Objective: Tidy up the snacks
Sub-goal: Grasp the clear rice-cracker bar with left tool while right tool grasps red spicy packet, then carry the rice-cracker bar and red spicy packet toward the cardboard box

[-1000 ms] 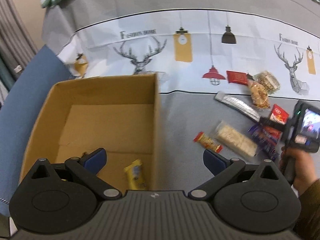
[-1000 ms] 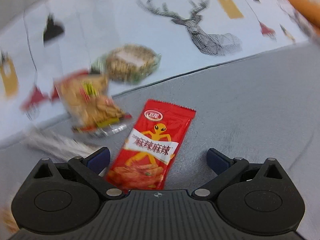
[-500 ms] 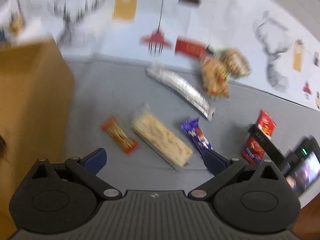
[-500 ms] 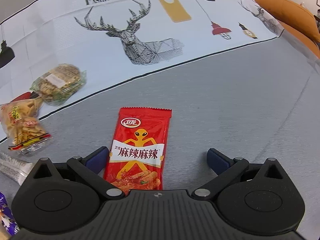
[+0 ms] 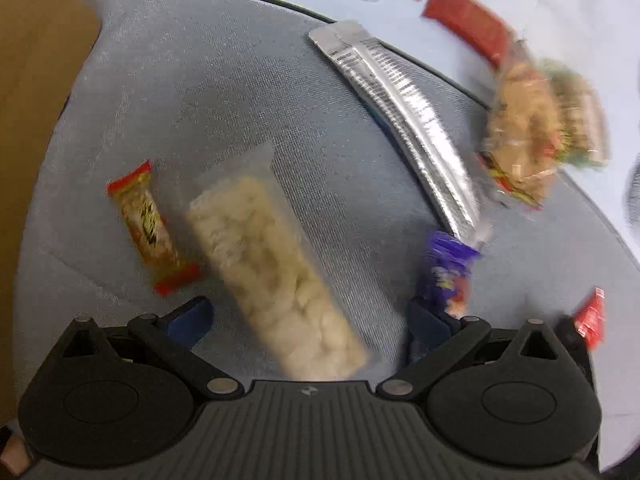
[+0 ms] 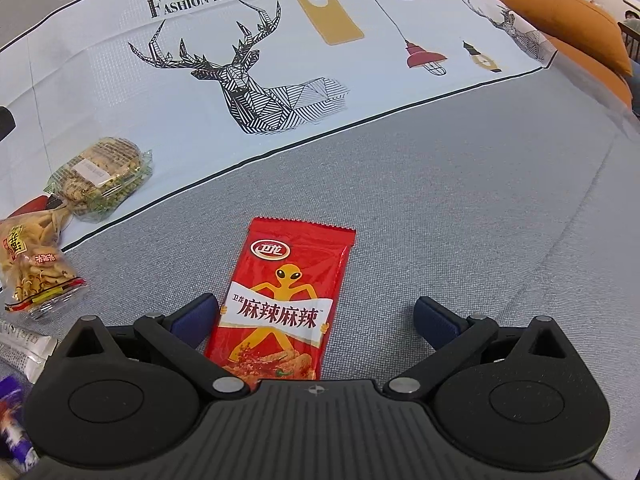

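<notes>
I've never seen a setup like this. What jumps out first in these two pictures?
The bright red snack packet with a yellow alien figure lies flat on the grey cloth between the right gripper's open jaws. In the left view, a long clear pack of pale puffed snacks lies between the left gripper's open jaws, a silver foil wrapper beyond it.

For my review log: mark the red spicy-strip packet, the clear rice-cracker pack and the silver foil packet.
red spicy-strip packet (image 6: 286, 300): right wrist view, printed front.
clear rice-cracker pack (image 5: 272, 276): left wrist view, middle.
silver foil packet (image 5: 404, 116): left wrist view, mid-length.
</notes>
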The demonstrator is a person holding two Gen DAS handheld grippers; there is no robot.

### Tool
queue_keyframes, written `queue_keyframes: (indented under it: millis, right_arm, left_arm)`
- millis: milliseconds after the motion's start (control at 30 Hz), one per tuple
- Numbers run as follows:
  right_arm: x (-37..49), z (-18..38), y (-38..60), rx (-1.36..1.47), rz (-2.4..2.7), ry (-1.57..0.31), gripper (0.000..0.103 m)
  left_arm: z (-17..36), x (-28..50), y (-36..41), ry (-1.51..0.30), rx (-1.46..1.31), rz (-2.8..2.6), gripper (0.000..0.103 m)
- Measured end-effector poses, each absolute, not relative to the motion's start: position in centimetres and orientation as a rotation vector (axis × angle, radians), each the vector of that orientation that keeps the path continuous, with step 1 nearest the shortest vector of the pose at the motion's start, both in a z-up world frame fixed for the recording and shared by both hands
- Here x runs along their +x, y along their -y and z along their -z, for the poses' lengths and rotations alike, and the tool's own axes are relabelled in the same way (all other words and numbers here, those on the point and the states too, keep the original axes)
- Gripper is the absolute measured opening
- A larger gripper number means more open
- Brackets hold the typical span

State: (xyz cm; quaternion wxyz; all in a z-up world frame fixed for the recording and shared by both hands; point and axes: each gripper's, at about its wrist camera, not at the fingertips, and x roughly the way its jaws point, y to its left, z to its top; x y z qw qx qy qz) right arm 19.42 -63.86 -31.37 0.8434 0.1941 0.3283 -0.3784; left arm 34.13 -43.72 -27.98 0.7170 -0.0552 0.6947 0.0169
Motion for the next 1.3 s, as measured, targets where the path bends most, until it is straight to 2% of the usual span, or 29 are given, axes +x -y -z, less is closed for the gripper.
queue_keyframes:
  millis: [400,633,667,733,767,800,933,1300]
  right_arm:
    - [19.4,31.5,63.8,0.409,0.81,-0.682,0.102]
    - [19.4,31.6,63.7,0.397,0.814,-0.676,0.102]
    - [19.4,31.6,63.6,0.393,0.815,-0.675,0.102]
    - [19.3,31.7,63.6,0.389,0.81,-0.674,0.101]
    - [19.3,31.5,63.5,0.39,0.794,-0.668,0.088]
    - [19.2,31.2,63.3,0.382,0.778,-0.655,0.051]
    - [18.3,30.5,64.0,0.52,0.759,-0.571,0.047]
    - [16.7,27.3,63.1,0.547,0.76,-0.378,0.047]
  left_arm:
    - [27.2,37.1,43.2,-1.531,-0.198,-0.142,0.103]
    - [26.8,36.4,42.6,-1.527,-0.163,-0.097,0.102]
    - [26.6,36.3,42.4,-1.523,-0.17,-0.095,0.098]
    - [25.5,35.8,41.3,-1.499,-0.165,-0.1,0.074]
    - [24.7,35.6,40.6,-1.489,-0.17,-0.07,0.049]
    - [24.3,35.4,40.0,-1.499,-0.201,-0.018,0.04]
    - [22.8,33.5,37.8,-1.505,-0.223,0.077,0.04]
    - [16.7,23.8,32.8,-1.356,-0.07,0.337,0.039]
